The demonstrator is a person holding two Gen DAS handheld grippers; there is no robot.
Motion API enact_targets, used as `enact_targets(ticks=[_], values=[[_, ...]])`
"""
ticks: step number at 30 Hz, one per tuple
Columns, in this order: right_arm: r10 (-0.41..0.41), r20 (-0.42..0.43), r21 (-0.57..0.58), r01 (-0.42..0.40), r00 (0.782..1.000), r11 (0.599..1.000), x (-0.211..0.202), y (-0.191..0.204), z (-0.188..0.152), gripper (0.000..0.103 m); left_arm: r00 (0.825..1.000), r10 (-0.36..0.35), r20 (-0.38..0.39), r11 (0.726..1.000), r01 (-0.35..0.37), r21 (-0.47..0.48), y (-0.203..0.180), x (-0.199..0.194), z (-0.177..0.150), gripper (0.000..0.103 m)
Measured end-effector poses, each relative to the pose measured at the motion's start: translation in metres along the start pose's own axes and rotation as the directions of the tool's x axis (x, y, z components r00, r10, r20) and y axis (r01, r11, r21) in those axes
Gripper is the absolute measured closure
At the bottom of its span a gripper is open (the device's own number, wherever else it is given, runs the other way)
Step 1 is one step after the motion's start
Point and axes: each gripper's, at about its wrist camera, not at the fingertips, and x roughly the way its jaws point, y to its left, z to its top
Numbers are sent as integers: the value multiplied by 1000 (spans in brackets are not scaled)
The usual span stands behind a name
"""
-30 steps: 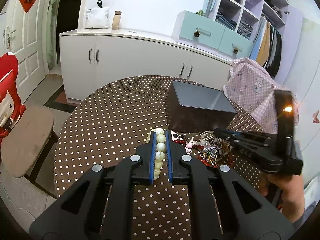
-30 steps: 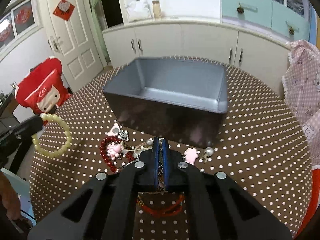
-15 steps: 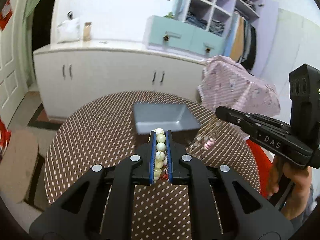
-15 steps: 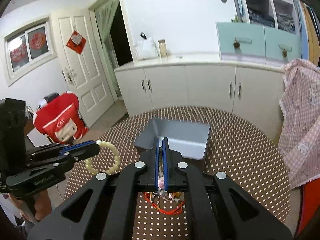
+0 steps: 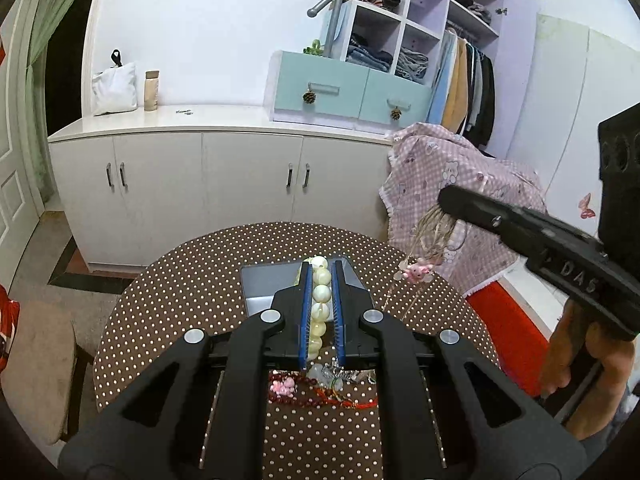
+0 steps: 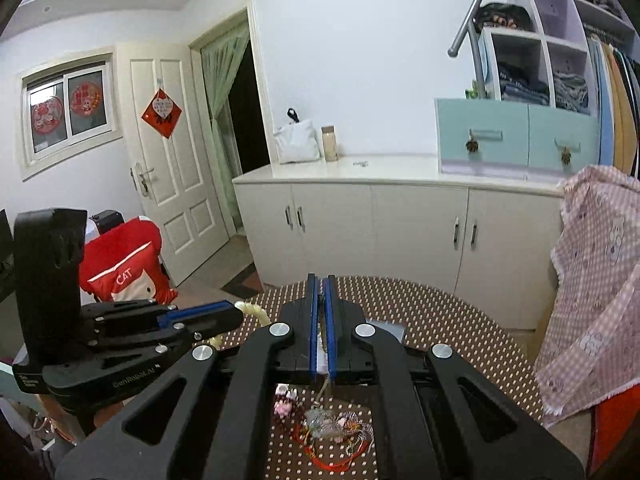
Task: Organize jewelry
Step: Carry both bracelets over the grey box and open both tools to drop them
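Left wrist | left gripper [image 5: 320,280] jaws clamp pearl bracelet [image 5: 321,304] | right gripper [image 5: 446,200] jaws pinch dangling chains [image 5: 434,228]

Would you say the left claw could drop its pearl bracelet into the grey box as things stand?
Probably yes: the left claw holds the pearl bracelet above the table, and the grey box lies open-topped right ahead of it with nothing between them.

Cream bead bracelet [image 5: 321,300], brown white-dotted tablecloth [image 5: 192,300]
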Motion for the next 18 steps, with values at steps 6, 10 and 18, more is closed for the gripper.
enact_targets(ticks=[6,10,18], values=[[-11,38,-14,12,999,1000,1,-2,21,101,1000,-17,-9,1000,17,-11,2,11,13,93],[-25,59,-32,27,998,999,5,-3,33,101,999,-28,-19,1000,28,-12,2,23,26,93],[-52,49,-10,53,997,999,29,-19,40,101,997,-22,-71,999,20,-38,9,65,40,93]])
